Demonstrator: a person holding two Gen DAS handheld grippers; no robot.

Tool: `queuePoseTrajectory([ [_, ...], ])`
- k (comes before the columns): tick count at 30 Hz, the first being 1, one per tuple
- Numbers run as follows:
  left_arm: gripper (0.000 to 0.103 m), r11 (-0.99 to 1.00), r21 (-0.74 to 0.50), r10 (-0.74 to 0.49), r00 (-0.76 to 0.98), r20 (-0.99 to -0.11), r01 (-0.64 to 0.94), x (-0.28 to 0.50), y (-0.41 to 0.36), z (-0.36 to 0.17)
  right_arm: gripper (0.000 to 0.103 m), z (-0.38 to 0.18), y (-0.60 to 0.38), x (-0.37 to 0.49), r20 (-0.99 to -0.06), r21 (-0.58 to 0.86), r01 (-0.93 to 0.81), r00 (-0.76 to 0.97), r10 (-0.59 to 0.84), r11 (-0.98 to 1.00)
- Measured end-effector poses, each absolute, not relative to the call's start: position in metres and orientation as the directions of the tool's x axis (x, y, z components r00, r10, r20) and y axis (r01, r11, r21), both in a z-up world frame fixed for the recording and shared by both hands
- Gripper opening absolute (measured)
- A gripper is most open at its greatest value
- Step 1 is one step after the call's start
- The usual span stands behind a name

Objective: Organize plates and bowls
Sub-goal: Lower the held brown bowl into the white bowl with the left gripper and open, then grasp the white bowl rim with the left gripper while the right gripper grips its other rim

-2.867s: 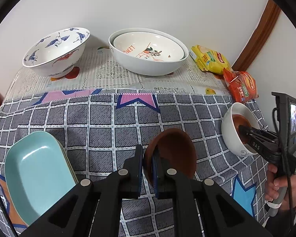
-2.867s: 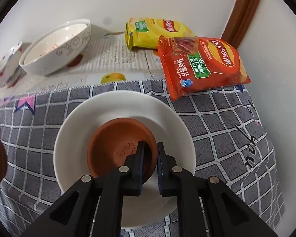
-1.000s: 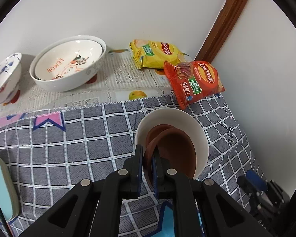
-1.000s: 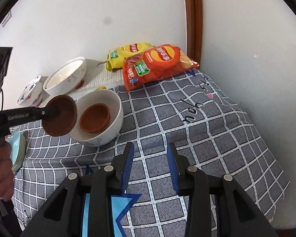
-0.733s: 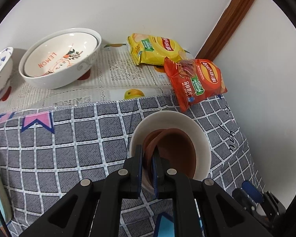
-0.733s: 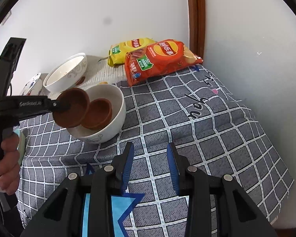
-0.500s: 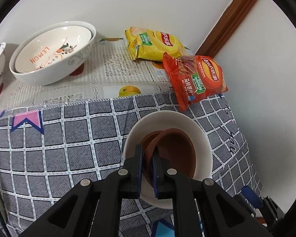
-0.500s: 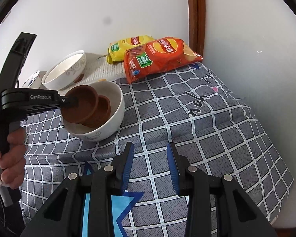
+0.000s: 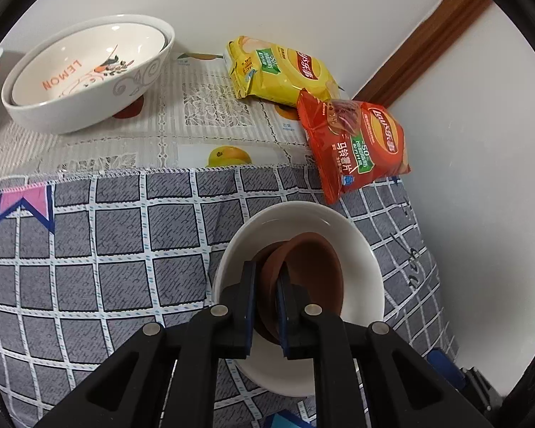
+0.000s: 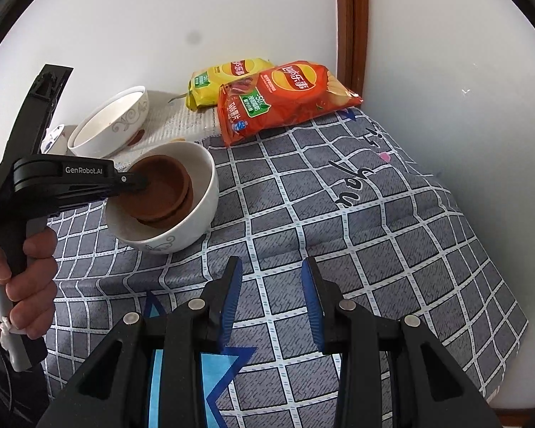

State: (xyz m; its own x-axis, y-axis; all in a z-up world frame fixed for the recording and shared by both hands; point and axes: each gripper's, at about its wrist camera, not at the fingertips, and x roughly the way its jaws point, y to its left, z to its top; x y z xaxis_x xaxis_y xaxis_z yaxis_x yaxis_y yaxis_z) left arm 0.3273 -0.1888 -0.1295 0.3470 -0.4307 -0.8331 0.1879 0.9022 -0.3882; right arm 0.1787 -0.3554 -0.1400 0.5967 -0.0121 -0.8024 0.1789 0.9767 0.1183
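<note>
My left gripper (image 9: 265,278) is shut on the rim of a brown dish (image 9: 310,271) and holds it inside a white bowl (image 9: 360,246), on top of a second brown dish (image 9: 267,249) lying there. In the right wrist view the left gripper (image 10: 139,182) reaches into the white bowl (image 10: 199,210) with the stacked brown dishes (image 10: 164,185). My right gripper (image 10: 271,296) is open and empty above the checked cloth, in front of the bowl.
Two nested large white bowls (image 9: 85,75) stand at the back left. A yellow chip bag (image 9: 281,71) and a red chip bag (image 9: 356,142) lie by the back wall corner. The table's right edge (image 10: 481,249) runs close to the wall.
My left gripper has lowered the brown dish into the white bowl onto the other brown dish. My right gripper stays open, drawn back from the bowl.
</note>
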Motion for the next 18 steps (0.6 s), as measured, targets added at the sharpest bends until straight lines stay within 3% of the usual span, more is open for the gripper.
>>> queuePoseTrajectory([
  [13,0.015,0.890,-0.374,-0.445,0.323,-0.835,0.261,0.317,-0.188,-0.117,0.034,-0.139,-0.349,0.196,-0.799,0.126,0.167,0.601,0.000,0.978],
  [18,0.030,0.915,-0.297,-0.388,0.401,-0.830,0.272,0.312,-0.176,-0.091,0.034,-0.133,-0.350,0.214,-0.780,0.173,0.152,0.625,0.041,0.973],
])
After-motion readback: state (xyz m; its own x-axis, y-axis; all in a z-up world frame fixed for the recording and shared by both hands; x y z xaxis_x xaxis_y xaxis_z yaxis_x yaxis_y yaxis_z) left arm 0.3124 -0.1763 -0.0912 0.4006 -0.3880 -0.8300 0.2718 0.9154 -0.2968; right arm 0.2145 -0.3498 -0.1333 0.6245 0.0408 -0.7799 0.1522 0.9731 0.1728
